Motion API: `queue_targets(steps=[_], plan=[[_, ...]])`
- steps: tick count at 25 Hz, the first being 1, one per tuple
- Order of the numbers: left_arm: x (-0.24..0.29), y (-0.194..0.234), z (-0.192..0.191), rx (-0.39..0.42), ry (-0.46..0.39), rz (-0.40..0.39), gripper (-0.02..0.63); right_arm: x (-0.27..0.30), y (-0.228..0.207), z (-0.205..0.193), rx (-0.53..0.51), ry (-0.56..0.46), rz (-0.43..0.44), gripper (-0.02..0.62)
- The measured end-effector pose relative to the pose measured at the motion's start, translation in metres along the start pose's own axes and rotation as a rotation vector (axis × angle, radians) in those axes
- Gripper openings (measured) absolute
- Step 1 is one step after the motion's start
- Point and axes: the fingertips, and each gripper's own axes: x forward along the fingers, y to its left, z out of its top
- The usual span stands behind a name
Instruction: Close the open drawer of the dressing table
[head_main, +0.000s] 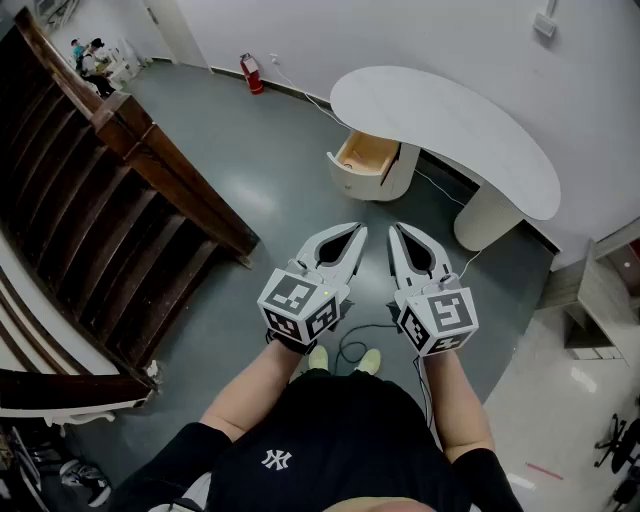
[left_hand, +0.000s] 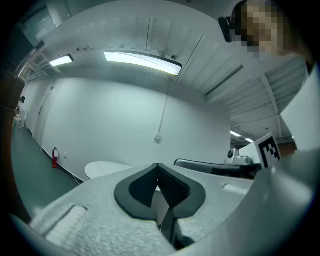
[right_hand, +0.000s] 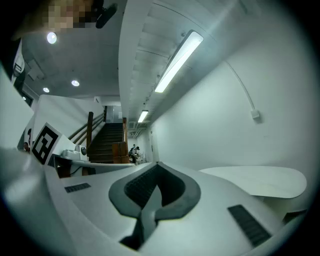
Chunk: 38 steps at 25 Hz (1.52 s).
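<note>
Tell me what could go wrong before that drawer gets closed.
The open drawer stands well away across the floor, and a black cable lies by the person's feet: a trip risk on the walk over. Both the left gripper and right gripper have jaws shut; pushing with those narrow tips may slip off the curved drawer front.

Bright, even light from ceiling strip lights (left_hand: 142, 62); strong fisheye warping, dark vignetted corners.

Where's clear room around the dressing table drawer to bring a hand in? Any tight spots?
The tabletop is bare all over. The grey floor between the open drawer and the staircase is free too. Tight: the gap under the top beside the right pedestal, where a cable runs.
</note>
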Motion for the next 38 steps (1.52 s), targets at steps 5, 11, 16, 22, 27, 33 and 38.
queue_targets(steps=[5,11,16,22,27,33,38], plan=[[0.000,-0.005,-0.002,-0.003,-0.001,0.006,0.009,-0.005,0.001,0.000,-0.004,0.000,0.005,0.014],[0.005,-0.010,-0.004,-0.006,0.005,0.008,0.009,-0.009,-0.004,0.000,0.002,0.000,0.015,0.014],[0.015,-0.003,-0.011,0.005,0.011,0.038,0.009,-0.014,-0.027,0.005,0.054,-0.032,0.017,0.015],[0.027,0.011,-0.035,0.004,0.029,0.090,0.009,-0.018,-0.061,-0.015,0.126,-0.016,0.001,0.015],[0.037,0.014,-0.051,0.020,0.049,0.102,0.009,-0.014,-0.076,-0.025,0.162,-0.013,-0.002,0.015],[0.055,0.042,-0.063,0.022,0.063,0.122,0.009,0.014,-0.087,-0.036,0.164,0.001,0.006,0.015],[0.077,0.082,-0.069,0.008,0.061,0.118,0.009,0.056,-0.095,-0.042,0.147,0.010,0.005,0.015]])
